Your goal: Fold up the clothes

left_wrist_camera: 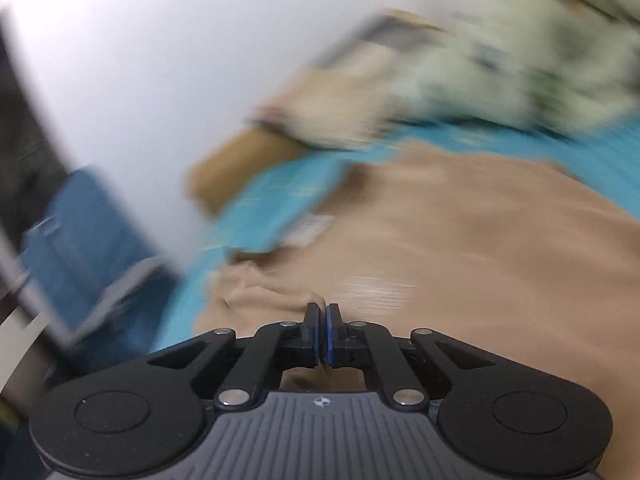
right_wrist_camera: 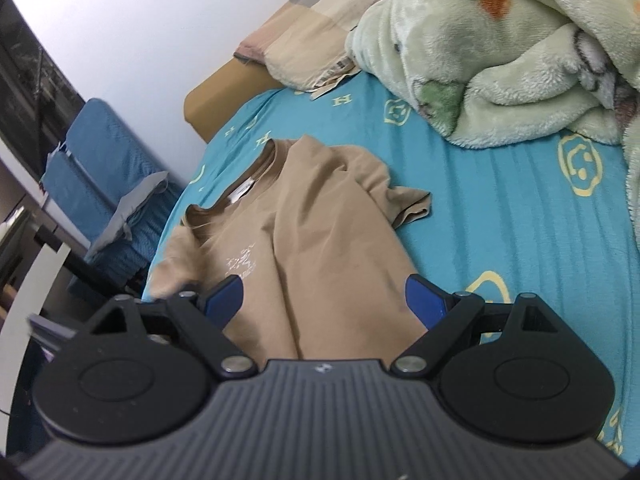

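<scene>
Jaws, left gripper [left_wrist_camera: 322, 320]: closed, pads together with a small tuft of tan cloth showing at their tips, so I read them as pinching the shirt; that view is heavily blurred and I cannot say which part of the garment is caught. Jaws, right gripper [right_wrist_camera: 323, 300]: spread wide, blue pads either side of the lower part of the shirt, not pressing on it. Item: one tan T-shirt [right_wrist_camera: 304, 232], short-sleeved, pale print on the chest, white label inside the collar. Location: on the bed [right_wrist_camera: 520, 216], over a turquoise sheet with yellow smiley marks, near the bed's left edge, collar toward the head end, hem toward me. Condition: partly gathered; one side appears drawn over the middle in a long lengthwise crease, right sleeve rumpled and sticking out onto the sheet. Neighbours: fluffy green blanket [right_wrist_camera: 500, 60] heaped at the far right corner, pillow [right_wrist_camera: 320, 28] at the head edge, both apart from the shirt. Progress, my estimate: early; at most a first lengthwise fold begun. Outstanding: smooth the body, tuck the sleeves, fold the length, tidy.
</scene>
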{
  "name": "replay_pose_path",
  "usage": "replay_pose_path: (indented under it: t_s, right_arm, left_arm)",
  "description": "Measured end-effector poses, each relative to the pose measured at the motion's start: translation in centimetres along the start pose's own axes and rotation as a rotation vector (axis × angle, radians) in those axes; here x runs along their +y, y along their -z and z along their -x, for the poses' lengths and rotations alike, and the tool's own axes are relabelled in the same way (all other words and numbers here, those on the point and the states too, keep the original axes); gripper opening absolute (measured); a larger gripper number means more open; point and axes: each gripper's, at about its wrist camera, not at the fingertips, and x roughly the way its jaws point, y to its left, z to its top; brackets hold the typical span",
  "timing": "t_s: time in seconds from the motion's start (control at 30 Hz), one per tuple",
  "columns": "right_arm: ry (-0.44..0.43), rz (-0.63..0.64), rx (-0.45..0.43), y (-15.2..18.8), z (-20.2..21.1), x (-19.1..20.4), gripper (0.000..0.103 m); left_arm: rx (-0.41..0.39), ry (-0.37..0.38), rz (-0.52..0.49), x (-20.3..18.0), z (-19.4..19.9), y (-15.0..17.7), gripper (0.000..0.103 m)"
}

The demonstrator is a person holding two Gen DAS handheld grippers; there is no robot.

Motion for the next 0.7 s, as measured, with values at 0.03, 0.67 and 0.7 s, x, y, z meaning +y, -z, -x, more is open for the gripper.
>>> replay_pose_path:
  t_s: [0.03, 0.67, 0.7]
  right_arm:
    - [0.002, -0.005, -0.001, -0.1, 0.0, -0.1, 0.089]
    - [0.022, 0.007, 0.023, 0.6, -0.7, -0.4, 0.089]
    - [0.026, 0.012, 0.025, 0.7, -0.8, -0.4, 0.089]
  left_arm:
    - [0.017, 0.019, 0.005, -0.5, -0.2, 0.0, 0.004]
    - [0.088, 0.203, 0.889, 13.3, -0.6, 4.8, 0.055]
    - [0.102, 0.202, 0.929, 13.8, -1.5, 5.1, 0.053]
